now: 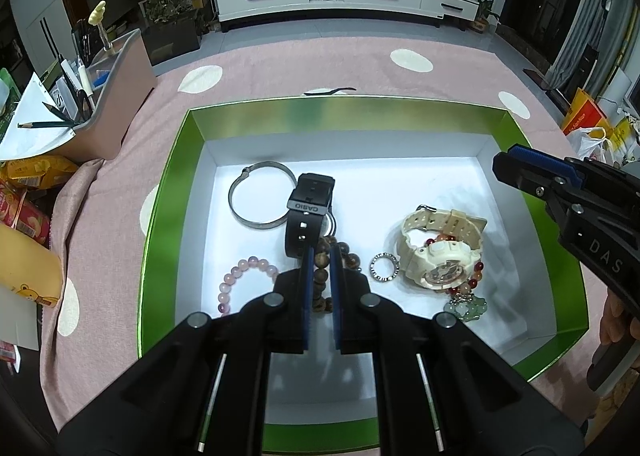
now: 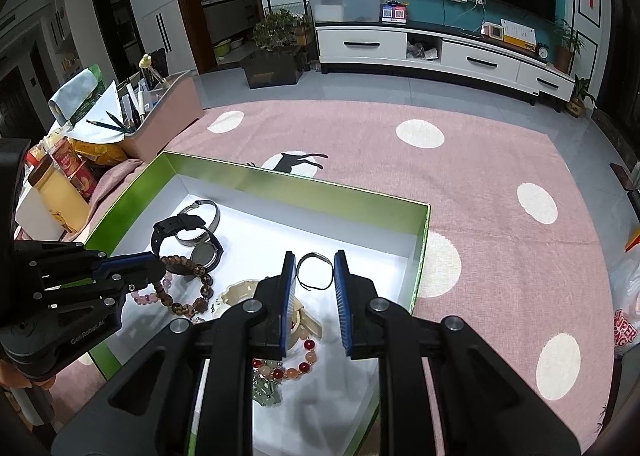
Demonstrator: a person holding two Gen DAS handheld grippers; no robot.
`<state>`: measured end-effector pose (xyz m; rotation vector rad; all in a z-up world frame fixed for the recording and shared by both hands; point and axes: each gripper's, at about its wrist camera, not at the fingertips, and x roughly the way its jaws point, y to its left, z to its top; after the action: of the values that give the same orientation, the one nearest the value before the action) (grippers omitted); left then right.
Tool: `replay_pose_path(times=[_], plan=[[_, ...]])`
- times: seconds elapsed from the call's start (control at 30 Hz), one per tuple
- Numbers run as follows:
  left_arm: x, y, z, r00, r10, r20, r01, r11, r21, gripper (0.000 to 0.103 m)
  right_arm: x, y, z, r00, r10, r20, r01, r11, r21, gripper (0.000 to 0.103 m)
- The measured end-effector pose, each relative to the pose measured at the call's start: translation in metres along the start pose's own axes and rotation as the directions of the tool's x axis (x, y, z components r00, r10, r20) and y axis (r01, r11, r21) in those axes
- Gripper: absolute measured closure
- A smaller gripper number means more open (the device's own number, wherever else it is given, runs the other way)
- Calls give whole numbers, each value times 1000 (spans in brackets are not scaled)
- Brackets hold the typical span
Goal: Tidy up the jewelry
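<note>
Item 1, nearest: our left gripper, jaws nearly together with a narrow gap. The brown bead bracelet shows in that gap, but we cannot tell whether the pads pinch it or merely hang above it. Risk: a lift with a partial hold could drop the strand, or drag the pink bead bracelet that lies against it.

Item 2: our right gripper, jaws parted and holding nothing, above the cream watch and the red bead bracelet tangled under it. Risk: closing here may catch both at once.

Item 3: small sparkly ring, loose between brown beads and cream watch; easily knocked aside by either gripper.

Item 4: black watch, strap standing up, leaning on the metal bangle; a nudge could topple it.

Item 5: thin cord bracelet, just beyond the right fingertips.

All pieces lie inside the green box; its shallow walls could snag a low sweep.
</note>
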<state>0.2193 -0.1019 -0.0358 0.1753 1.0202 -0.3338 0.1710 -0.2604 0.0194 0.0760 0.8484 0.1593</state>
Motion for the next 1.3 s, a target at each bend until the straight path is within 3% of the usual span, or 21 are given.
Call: replay_pose_path(times=[0.37,0.43,0.57,0.63,0.67,0.73,0.83,0.93,1.03,1.3], plan=[[3,3,-2,1000,13,-12,-13,1000,-8,95,4,-3,0,1000,-7,-20,7,1000,14,83],[2,4,-2,1000,17,-12,-17,1000,-10,83,1,-3,0,1000,-2,-19,3,1000,19,82],[-8,3,-1,1000,25,1,-25,1000,-13,73,-11,-3,1,1000,-9,0,9,1000,25,75],[-15,3,0,999,32,10,-31,999,-15,51,-25,-1,1,1000,-12,17,11,1000,23,64],[-22,4,0,999,40,21,-40,999,-14,48,-31,0,1,1000,-15,25,14,1000,19,60],[-34,3,2,998,52,41,-52,999,-9,34,-47,3,0,999,-23,41,22,1000,10,39],[-58,4,6,995,73,66,-72,997,-12,19,-74,8,3,998,-38,52,38,999,1,17],[-84,4,13,993,89,76,-88,996,-8,8,-96,13,8,998,-57,36,56,998,9,1],[-106,6,19,990,108,92,-107,994,-11,2,-112,20,15,997,-79,-2,79,997,-4,1],[-172,18,44,977,176,120,-170,983,-63,2,-160,34,45,992,-119,-36,120,993,12,1]])
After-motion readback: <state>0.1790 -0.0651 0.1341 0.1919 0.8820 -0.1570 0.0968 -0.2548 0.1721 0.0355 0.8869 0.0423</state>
